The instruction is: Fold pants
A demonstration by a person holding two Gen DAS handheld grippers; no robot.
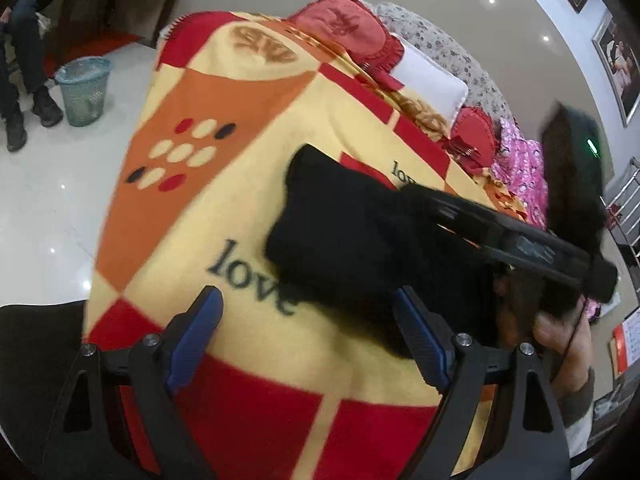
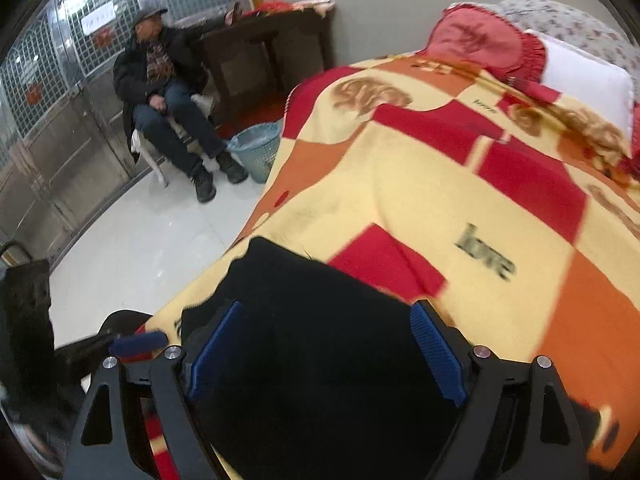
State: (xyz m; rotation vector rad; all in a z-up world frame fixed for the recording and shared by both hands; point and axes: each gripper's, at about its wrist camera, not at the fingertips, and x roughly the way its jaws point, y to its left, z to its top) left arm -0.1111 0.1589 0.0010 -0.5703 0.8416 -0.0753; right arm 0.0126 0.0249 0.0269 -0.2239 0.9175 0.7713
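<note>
The black pants [image 1: 344, 236] lie folded in a compact bundle on a yellow, red and orange blanket [image 1: 248, 128]. My left gripper [image 1: 308, 304] is open and empty, its blue pads just short of the bundle's near edge. The right gripper's black body [image 1: 520, 240] reaches in from the right over the bundle. In the right wrist view the pants [image 2: 320, 344] fill the space between the fingers of my right gripper [image 2: 328, 320], which is open above them. The left gripper's blue pad [image 2: 138, 342] shows at the left.
Red pillows [image 1: 344, 28] and a white pillow [image 1: 432, 76] lie at the head of the bed. A green basket [image 2: 258, 154] stands on the white floor beside the bed. A seated person [image 2: 168, 92] is by the metal door. A dark table [image 2: 264, 56] stands behind.
</note>
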